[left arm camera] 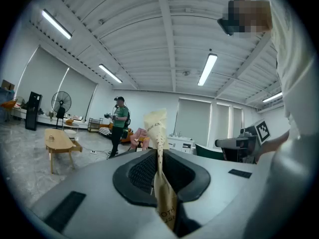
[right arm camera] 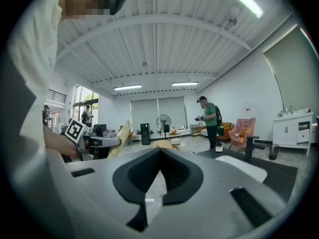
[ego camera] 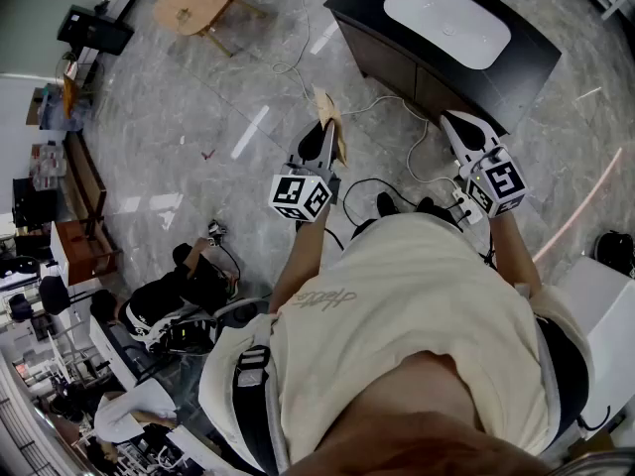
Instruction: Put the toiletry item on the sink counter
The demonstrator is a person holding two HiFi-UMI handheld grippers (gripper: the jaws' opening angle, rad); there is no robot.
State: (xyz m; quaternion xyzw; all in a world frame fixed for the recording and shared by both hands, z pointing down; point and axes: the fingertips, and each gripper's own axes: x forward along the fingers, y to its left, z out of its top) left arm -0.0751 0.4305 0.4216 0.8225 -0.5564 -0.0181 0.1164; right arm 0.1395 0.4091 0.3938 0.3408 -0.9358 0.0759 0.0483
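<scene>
Cream shirt of the person fills the bottom of the head view. Both forearms reach forward and down from it over grey floor. Left gripper is held out at centre, marker cube toward the camera, jaws pointing away and clamped on a cream tube that sticks out past the tips. Tube is in the air, near the dark sink counter but not on it. Right gripper sits to the right, angled toward the counter's near edge, tips together, nothing in them. White basin is set in the counter top. Wooden table top left, well apart.

Left gripper view: pads press the tube from both sides, and it stands upright between them, crimped end up. Person in green shirt stands beyond, fan at left.

Right gripper view: pad tips meet, floor shows through the slit behind them, nothing held. Left gripper and tube show at left, about level with this one. Counter and basin sit at lower right.
</scene>
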